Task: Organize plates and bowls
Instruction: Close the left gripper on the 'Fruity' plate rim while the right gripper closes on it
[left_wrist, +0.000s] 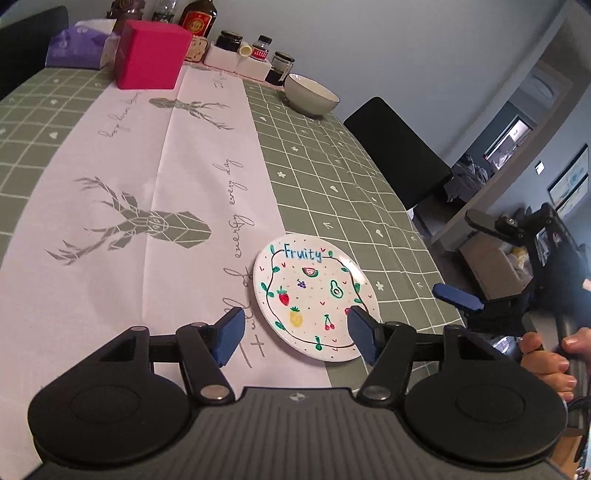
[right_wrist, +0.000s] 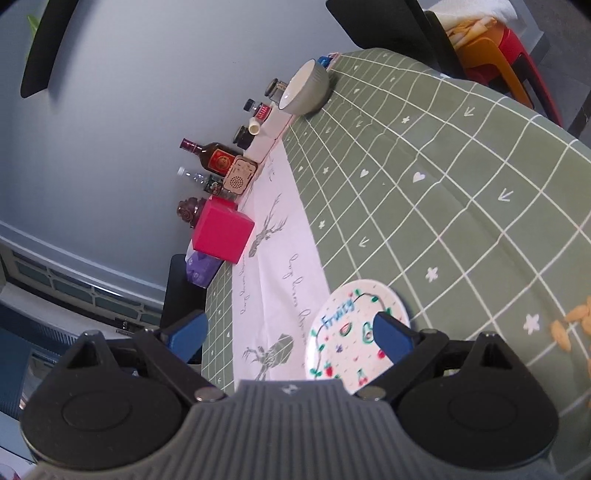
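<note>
The left claw (left_wrist: 295, 334) stands wide open with nothing gripped; its blue pads (left_wrist: 229, 338) hang over the near edge of the plate (left_wrist: 314, 297), one pad to the plate's left over the white runner (left_wrist: 147, 166), the other over the plate's right rim; whether either pad touches the plate cannot be told. The right claw (right_wrist: 291, 338) is also wide open and empty; its right pad sits in front of the plate (right_wrist: 347, 332), its left pad out past the table edge. In the left view the right claw (left_wrist: 469, 258) shows to the right beyond the table edge, with a hand (left_wrist: 550, 354) on its grip. The plate, painted with fruit and the word "Fruity", lies flat on the cloth (left_wrist: 332, 166), straddling the seam between the runner and the green grid. The bowl (left_wrist: 311, 94) stands upright well apart at the far end, just beside the jars (left_wrist: 282, 66); a pink box (left_wrist: 149, 55) stands on the runner's far end.
</note>
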